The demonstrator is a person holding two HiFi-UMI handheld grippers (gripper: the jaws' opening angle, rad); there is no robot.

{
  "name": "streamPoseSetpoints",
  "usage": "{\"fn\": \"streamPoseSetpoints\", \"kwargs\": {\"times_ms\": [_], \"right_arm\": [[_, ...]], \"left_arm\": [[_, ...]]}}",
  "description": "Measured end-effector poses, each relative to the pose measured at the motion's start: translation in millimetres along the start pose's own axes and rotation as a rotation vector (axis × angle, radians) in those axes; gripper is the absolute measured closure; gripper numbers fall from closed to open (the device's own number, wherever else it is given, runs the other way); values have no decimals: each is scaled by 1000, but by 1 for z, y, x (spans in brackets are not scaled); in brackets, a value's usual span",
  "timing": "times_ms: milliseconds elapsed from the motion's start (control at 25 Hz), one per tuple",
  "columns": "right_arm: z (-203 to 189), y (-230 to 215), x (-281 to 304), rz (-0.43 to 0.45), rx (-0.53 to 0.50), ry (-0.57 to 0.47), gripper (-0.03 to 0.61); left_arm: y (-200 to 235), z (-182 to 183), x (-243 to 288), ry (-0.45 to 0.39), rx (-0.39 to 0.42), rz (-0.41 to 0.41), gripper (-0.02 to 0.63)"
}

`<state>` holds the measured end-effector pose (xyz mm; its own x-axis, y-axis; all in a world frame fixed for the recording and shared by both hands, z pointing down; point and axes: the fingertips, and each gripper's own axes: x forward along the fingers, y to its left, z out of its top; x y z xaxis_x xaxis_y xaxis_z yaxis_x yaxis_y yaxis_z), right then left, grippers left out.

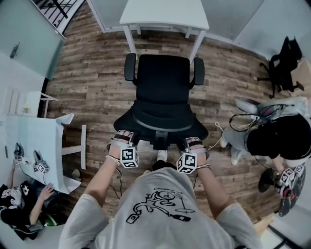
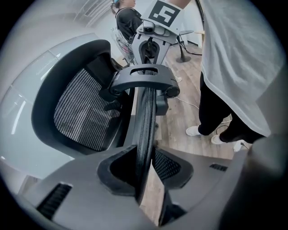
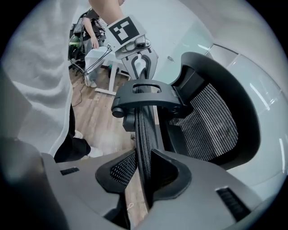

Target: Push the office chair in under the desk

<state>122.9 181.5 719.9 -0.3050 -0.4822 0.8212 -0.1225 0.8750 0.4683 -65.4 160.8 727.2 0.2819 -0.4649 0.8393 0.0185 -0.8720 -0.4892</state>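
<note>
1. The office chair (image 1: 163, 92) stands just in front of the desk (image 1: 164, 12), with its seat toward the desk, and is not yet under it.
2. My left gripper (image 1: 123, 137) is clamped on the backrest rim (image 1: 163, 127), the chair's far side from the desk. The jaws are about half apart, and the rim fills them.
3. My right gripper (image 1: 194, 143) pinches the same rim in the same way.
4. I judge the chair heavy but easy to roll. The rim is stiff and the mesh (image 2: 81, 108) soft, so I should push evenly on the rim, or the chair may swivel.

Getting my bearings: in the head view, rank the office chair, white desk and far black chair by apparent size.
1. office chair, largest and nearest
2. white desk, cut off by the frame edge
3. far black chair, smallest and farther away
</note>
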Motion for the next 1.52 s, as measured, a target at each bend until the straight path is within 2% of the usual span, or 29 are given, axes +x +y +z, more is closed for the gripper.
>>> {"fn": "streamPoseSetpoints", "kwargs": {"times_ms": [320, 520, 1080, 1520], "right_arm": [[-8, -13, 4, 21, -2, -8, 459], [-15, -29, 11, 24, -19, -14, 460], [-36, -85, 43, 32, -76, 15, 460], [-46, -126, 67, 25, -86, 40, 459]], "left_arm": [[10, 5, 11, 15, -3, -5, 506], [22, 7, 23, 49, -49, -19, 503], [78, 12, 57, 115, -135, 15, 500], [118, 11, 83, 122, -147, 17, 500]]}}
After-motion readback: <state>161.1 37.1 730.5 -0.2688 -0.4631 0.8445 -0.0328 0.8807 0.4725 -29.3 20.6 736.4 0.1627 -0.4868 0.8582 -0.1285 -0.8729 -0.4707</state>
